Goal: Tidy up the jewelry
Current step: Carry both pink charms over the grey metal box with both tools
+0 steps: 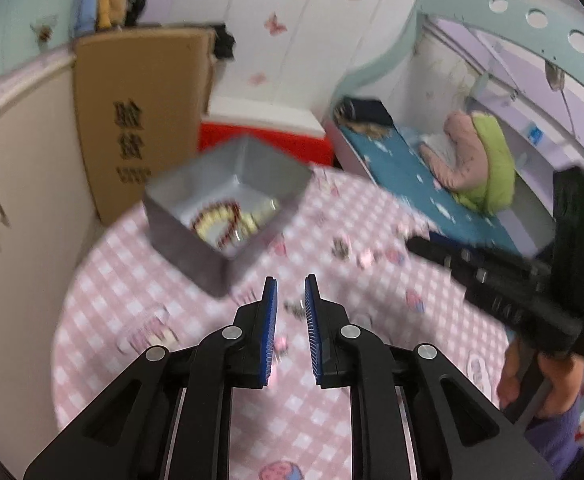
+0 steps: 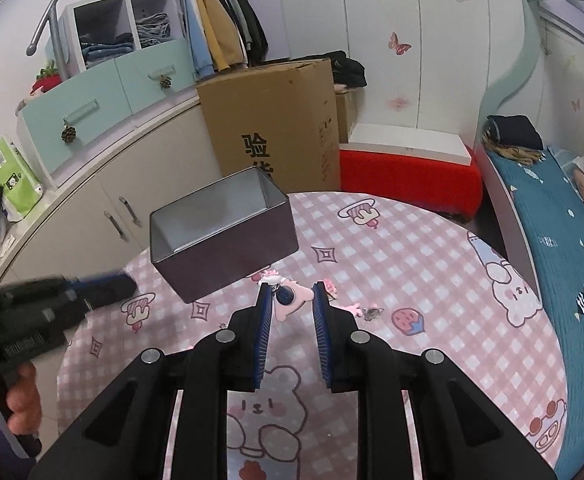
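A grey tin box (image 1: 196, 256) stands open on the pink checked table and holds beaded bracelets (image 1: 228, 220). My left gripper (image 1: 291, 300) hovers in front of it. Its jaws are drawn almost together and nothing is between them. A small metal piece (image 1: 294, 307) lies blurred on the cloth beneath. My right gripper (image 2: 292, 286) is shut on a pink charm (image 2: 298, 305) that fills the gap between its pads. A dark blue round pendant (image 2: 285, 296) on a ring hangs by the left pad. The box (image 2: 228, 264) is just beyond, to the left.
A small metal trinket (image 2: 374, 313) and pink bits (image 2: 328, 287) lie on the cloth right of the right gripper. Behind the table stand a cardboard carton (image 2: 276, 120), a red seat (image 2: 408, 178) and a cabinet (image 2: 92, 200). A bed (image 2: 564, 240) runs along the right.
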`<state>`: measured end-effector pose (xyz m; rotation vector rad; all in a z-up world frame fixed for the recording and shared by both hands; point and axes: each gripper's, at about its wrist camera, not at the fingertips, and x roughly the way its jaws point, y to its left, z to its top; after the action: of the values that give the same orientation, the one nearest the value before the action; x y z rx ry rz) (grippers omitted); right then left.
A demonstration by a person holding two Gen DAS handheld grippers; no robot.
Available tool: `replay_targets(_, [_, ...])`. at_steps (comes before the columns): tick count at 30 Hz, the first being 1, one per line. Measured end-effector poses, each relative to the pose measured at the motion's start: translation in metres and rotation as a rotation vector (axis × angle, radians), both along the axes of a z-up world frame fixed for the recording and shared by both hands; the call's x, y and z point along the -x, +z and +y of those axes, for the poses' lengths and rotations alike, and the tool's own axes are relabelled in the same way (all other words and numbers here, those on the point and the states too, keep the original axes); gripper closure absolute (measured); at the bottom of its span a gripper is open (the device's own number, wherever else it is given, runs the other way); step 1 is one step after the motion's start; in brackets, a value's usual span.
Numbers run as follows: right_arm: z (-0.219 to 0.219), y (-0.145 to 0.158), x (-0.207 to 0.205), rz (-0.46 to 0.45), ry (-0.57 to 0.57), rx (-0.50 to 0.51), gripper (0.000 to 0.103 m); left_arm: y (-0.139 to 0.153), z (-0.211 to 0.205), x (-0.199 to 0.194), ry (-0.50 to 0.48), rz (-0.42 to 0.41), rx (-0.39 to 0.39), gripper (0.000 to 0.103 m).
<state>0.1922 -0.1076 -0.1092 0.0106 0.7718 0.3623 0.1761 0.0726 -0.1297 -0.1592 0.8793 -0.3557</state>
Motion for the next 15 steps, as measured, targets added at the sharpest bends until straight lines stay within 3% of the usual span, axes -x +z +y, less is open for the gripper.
replay_targets(5, [0.001, -0.009, -0.002, 0.023, 0.003, -0.005, 0.083, -0.038, -0.014, 0.008, -0.034, 0.074, -0.068, 0.084])
replay_targets(9, [-0.001, -0.013, -0.002, 0.037, 0.005, -0.006, 0.083, -0.050, -0.016, 0.013, -0.020, 0.070, -0.074, 0.051])
replay_targets(15, [0.000, -0.015, -0.001, 0.038, 0.008, -0.011, 0.083, -0.064, -0.024, 0.008, -0.009, 0.076, -0.132, 0.056])
